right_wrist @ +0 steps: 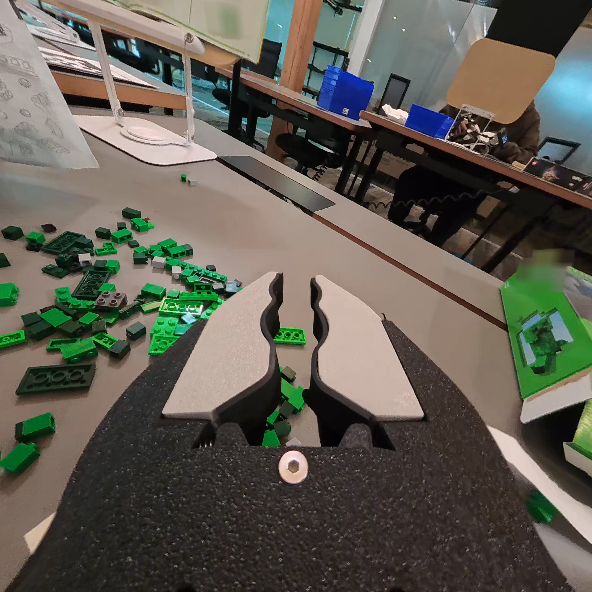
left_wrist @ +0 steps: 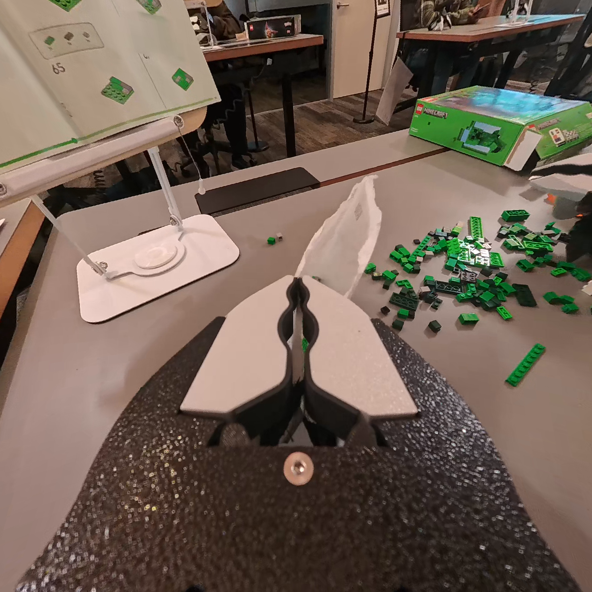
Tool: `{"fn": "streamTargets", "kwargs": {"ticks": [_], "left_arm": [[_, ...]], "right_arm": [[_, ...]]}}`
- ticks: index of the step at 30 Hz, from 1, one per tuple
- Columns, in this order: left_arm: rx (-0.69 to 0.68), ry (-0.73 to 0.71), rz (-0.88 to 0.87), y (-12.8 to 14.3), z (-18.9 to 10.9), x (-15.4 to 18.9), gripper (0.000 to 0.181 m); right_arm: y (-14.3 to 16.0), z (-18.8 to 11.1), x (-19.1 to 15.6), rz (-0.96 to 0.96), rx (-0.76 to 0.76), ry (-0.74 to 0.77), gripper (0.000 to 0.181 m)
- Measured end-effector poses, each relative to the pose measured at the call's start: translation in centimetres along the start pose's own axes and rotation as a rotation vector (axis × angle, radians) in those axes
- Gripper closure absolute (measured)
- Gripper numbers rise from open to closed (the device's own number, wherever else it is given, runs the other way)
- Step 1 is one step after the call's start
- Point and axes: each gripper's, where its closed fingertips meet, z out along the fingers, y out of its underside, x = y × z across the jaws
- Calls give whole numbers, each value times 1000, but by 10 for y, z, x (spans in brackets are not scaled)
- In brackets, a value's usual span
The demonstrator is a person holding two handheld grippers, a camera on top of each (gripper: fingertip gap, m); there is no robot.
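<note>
My left gripper [left_wrist: 298,282] is shut on a white paper bag [left_wrist: 344,237], which stands up above the grey table [left_wrist: 128,384] beyond the fingertips. The bag also shows blurred at the upper left of the right wrist view [right_wrist: 32,105]. A pile of green, dark green and grey bricks [left_wrist: 474,269] lies to its right. My right gripper [right_wrist: 297,278] is open and empty, low over the right edge of that pile [right_wrist: 112,304]. A small green plate [right_wrist: 290,335] and several bricks lie between its fingers. A long green plate [left_wrist: 525,364] lies apart from the pile.
A white book stand [left_wrist: 153,259] holds an open instruction booklet [left_wrist: 96,64] at the left. A green set box [left_wrist: 499,125] lies at the far right, also seen in the right wrist view [right_wrist: 544,336]. Two tiny bricks [left_wrist: 275,238] lie alone. People sit at tables behind. There is about 40 cm between the tips of the two grippers.
</note>
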Motion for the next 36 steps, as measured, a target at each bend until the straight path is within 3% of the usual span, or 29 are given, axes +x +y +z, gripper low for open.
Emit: {"fn": "streamTargets", "kwargs": {"ticks": [10,17,22,25,29,36], "left_arm": [[22,-7,0,-6,-4,1,181],[-18,-6,18,2,5,4,181],[-33,15,23,4,10,11,181],[-42,25,35,5,12,15,181],[-59,36,40,7,16,20,181],[-58,72,42,6,17,28,181]], "right_arm": [[-2,-14,12,-51,-14,-20,155],[5,-42,6,-100,-116,-178,148],[1,-79,6,-86,-141,-166,146],[5,-102,-15,-74,-164,-241,147],[17,-137,-78,-34,-212,-592,154],[28,-142,-106,-53,-294,-654,156]]}}
